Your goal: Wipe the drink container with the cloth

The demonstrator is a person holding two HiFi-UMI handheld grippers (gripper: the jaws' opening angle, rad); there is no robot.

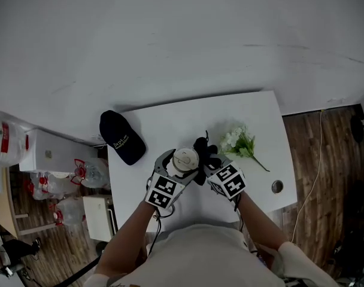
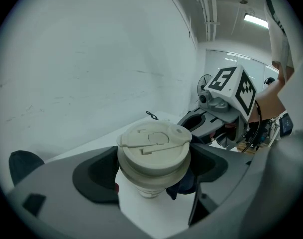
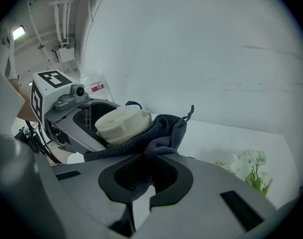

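A cream drink container [image 1: 185, 159] with a flat lid stands on the white table [image 1: 170, 121]. My left gripper [image 1: 174, 163] is shut on the drink container [image 2: 152, 158], one jaw on each side of it just under the lid. My right gripper [image 1: 207, 170] is shut on a dark blue cloth [image 3: 151, 133], which lies against the container's [image 3: 122, 123] right side. The cloth [image 1: 204, 155] bunches up between the container and the right gripper. In the left gripper view a bit of cloth [image 2: 184, 182] shows below the lid.
A black cap [image 1: 121, 136] lies at the table's left edge. A sprig of white flowers [image 1: 239, 142] lies to the right of the grippers, and a small round metal piece [image 1: 277, 186] sits near the right front corner. Bottles and boxes stand on the floor at left.
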